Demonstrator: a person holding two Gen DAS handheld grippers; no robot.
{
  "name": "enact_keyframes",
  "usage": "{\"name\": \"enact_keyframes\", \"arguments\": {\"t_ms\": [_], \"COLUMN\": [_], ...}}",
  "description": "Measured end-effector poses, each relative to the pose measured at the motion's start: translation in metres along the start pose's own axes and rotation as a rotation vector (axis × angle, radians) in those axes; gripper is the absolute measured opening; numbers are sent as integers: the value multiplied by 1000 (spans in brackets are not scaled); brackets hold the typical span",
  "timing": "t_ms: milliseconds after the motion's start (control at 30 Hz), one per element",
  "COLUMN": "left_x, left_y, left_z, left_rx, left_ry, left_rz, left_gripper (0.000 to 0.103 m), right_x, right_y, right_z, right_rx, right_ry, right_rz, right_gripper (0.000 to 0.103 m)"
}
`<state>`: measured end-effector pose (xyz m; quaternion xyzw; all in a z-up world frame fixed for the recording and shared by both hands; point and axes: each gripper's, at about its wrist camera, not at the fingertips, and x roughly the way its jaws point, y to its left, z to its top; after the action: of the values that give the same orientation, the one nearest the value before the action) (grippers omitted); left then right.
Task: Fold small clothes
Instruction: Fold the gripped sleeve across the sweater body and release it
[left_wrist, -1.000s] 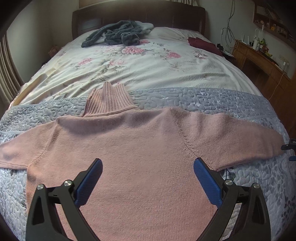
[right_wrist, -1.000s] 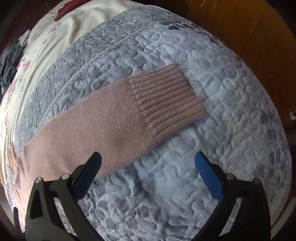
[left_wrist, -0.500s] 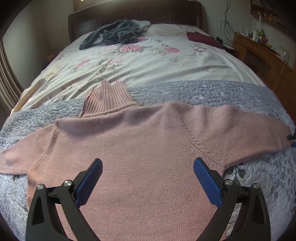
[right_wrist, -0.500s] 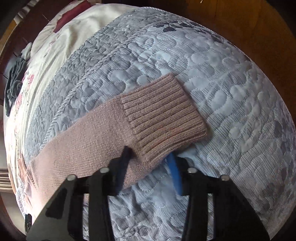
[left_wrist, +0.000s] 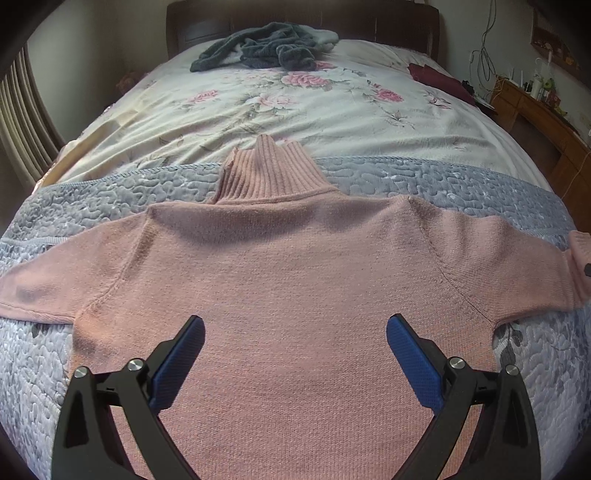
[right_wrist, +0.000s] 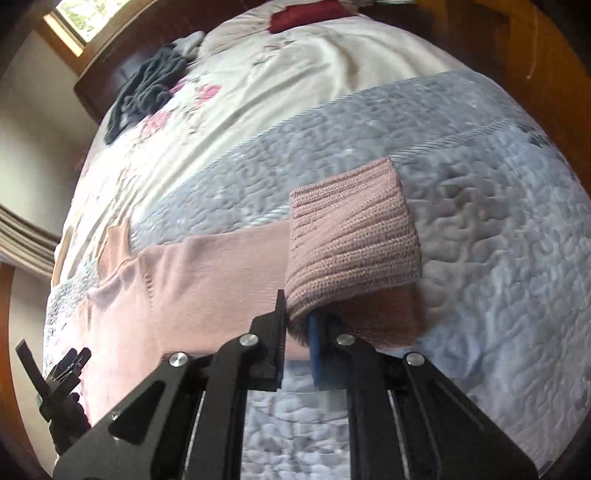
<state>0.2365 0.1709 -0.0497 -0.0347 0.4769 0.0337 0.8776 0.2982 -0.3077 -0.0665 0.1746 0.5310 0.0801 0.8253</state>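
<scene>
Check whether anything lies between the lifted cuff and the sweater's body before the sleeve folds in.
Nothing visible does. The right tool pinches the cuff, and the sleeve and sweater lie bare; the left tool hovers open over the body.

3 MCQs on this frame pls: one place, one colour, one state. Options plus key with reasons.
1. Where does the dark grey bundle of clothes lie?
A. near the headboard
B. on the sweater
C. on the floor

2. What colour is the ribbed-collar knit sweater?
A. white
B. dusty pink
C. navy

3. How do the right tongs stand?
A. wide open over the quilt
B. shut on nothing
C. shut on the sweater's ribbed cuff

Key: 1 A, the bundle sits at the bed's far end by the dark headboard. 2 B, the knit is pink throughout. 3 C, the cuff is pinched and lifted off the grey quilted blanket.
</scene>
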Motion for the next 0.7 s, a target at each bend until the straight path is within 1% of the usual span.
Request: {"name": "enact_keyframes", "arguments": {"t_ms": [167, 233, 367, 433, 533, 700], "left_x": [0, 0, -2, -1, 0, 4], "left_y": [17, 23, 34, 38, 43, 45], "left_z": [-3, -3, -5, -5, -7, -9], "left_rx": [-2, -10, -30, -38, -54, -64], "left_ry": [8, 11, 13, 18, 28, 44], "left_rz": [1, -1, -7, -13, -21, -34], "left_gripper": [99, 99, 99, 99, 99, 99], "right_x": [23, 33, 46, 54, 69, 97], "right_y": [79, 106, 152, 171, 191, 201], "right_z": [-16, -23, -39, -45, -56, -71], "right_rx": [-102, -129, -193, -223, -245, -282], "right_ry": [46, 73, 108, 124, 150, 199], "right_rz": [114, 166, 240, 257, 274, 228], "right_gripper": [9, 9, 9, 9, 9, 9]}}
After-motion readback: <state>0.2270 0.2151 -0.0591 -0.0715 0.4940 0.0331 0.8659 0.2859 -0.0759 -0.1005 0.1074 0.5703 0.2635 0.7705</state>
